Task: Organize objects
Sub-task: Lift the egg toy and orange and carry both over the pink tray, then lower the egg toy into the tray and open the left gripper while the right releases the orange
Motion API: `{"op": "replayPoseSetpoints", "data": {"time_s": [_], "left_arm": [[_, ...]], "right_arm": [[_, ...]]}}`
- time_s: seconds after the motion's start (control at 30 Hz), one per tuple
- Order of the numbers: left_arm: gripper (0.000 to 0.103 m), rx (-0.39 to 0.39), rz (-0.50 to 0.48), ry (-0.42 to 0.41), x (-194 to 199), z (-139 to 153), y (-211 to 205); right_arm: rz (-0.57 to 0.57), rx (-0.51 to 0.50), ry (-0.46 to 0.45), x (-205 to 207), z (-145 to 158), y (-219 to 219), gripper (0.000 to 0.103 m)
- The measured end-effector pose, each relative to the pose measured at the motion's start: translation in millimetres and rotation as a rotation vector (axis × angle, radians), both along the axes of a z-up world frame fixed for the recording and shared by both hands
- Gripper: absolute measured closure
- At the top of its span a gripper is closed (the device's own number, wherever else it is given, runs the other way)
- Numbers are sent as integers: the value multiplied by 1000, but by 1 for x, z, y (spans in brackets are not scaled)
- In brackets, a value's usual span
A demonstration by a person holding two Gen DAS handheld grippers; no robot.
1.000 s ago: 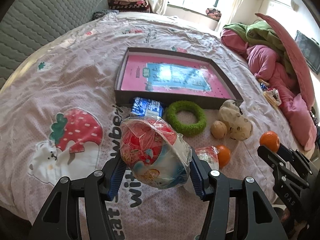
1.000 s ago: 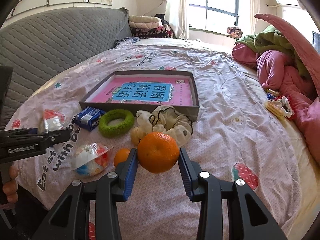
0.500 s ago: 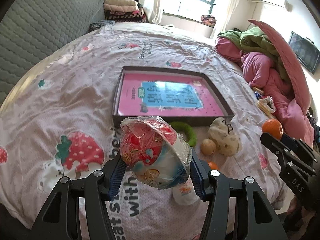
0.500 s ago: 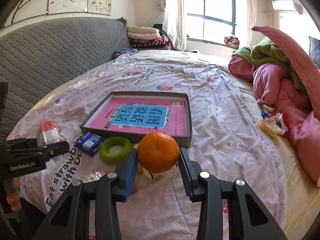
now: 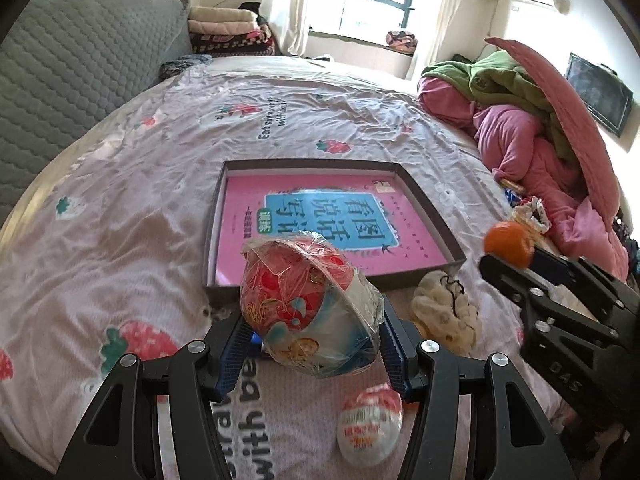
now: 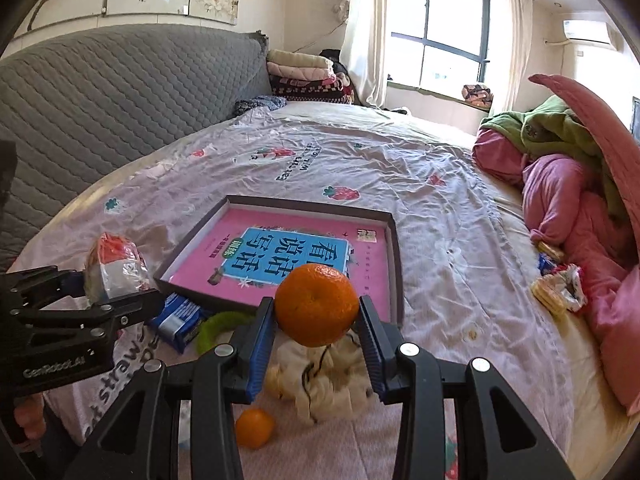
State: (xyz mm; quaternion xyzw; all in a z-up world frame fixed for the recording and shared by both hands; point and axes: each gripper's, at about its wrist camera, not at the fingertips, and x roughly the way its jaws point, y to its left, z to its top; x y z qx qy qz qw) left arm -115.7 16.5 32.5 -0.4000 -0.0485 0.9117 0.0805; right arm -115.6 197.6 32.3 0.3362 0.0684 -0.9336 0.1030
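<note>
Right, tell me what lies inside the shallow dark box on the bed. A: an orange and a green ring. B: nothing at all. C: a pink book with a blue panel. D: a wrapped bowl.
C: the box holds only the pink book, while the orange sits in the right tongs and the wrapped bowl in the left tongs.

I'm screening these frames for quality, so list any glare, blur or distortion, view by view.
Left wrist view: window blown out white, fisheye bends the bed edge, right gripper and its orange slightly motion-blurred. Right wrist view: window overexposed, cream cloth pouch below the orange smeared, corners vignetted black.
</note>
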Motion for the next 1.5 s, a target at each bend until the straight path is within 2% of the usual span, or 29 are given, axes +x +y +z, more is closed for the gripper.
{"op": "replayPoseSetpoints", "data": {"time_s": [0.33,0.7,0.93,1.5], "left_arm": [[43,10,-9,-18,-58,-26,-7],[43,12,-10,-40,-101,-65,-20],[43,-2,-6,-48,-111,-73,-25],[43,-95,-45,-123,-128,-93,-11]], "right_arm": [[-5,35,-33,-57,-31,2,62],[-5,10,-92,-91,-66,12,62],[-5,36,-126,-106,-85,10,62],[-27,33,-204,-120,-100,12,62]]}}
